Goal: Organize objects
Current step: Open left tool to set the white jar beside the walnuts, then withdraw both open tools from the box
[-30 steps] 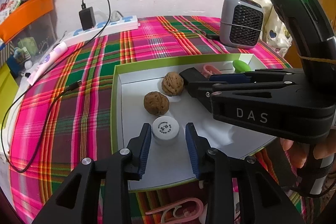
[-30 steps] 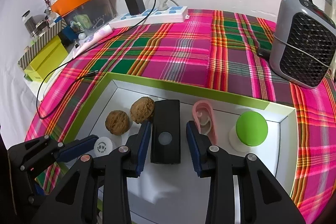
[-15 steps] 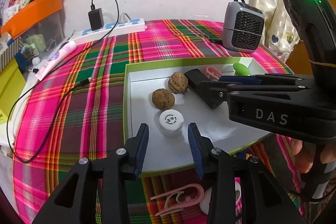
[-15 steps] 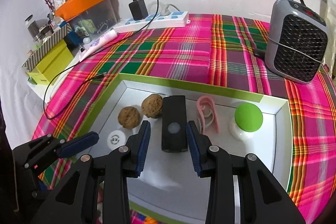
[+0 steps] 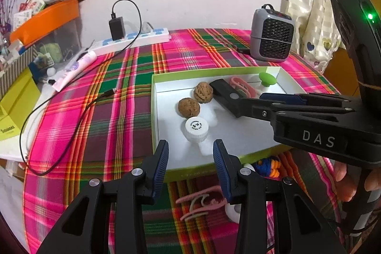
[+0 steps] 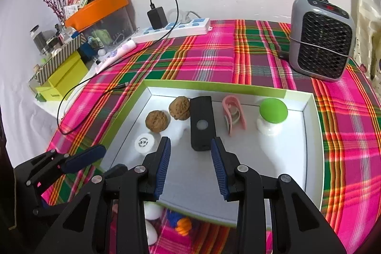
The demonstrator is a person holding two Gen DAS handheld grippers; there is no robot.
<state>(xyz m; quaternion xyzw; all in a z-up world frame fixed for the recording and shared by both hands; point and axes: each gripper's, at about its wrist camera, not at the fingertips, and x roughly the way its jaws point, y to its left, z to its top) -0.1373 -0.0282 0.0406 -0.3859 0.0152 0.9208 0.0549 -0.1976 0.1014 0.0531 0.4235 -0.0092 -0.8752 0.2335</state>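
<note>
A green-rimmed white tray [image 5: 238,144] [image 6: 307,135] holds two walnuts [image 5: 189,107] [image 6: 157,121], a white cap [image 5: 196,129] [image 6: 144,143], a black device [image 6: 202,126] [image 5: 226,94], a pink clip [image 6: 233,114] and a green-topped knob [image 6: 272,111]. My left gripper [image 5: 190,166] is open and empty, above the tray's near rim, just short of the cap. My right gripper [image 6: 190,167] is open and empty, just short of the black device. A pink clip [image 5: 200,202], a white piece [image 6: 152,210] and a blue-orange toy [image 5: 266,167] lie on the cloth in front of the tray.
A grey heater [image 6: 320,39] stands at the back right. A power strip with charger [image 5: 133,38] and its black cable [image 5: 71,116] lie at the back and left. Yellow and orange boxes [image 6: 64,73] crowd the left edge. The plaid cloth [image 5: 107,111] covers the table.
Both grippers have pulled back and up from the tray. The cap and the black device, which stood between the fingertips, now lie beyond them. The items in front of the tray came into view.
</note>
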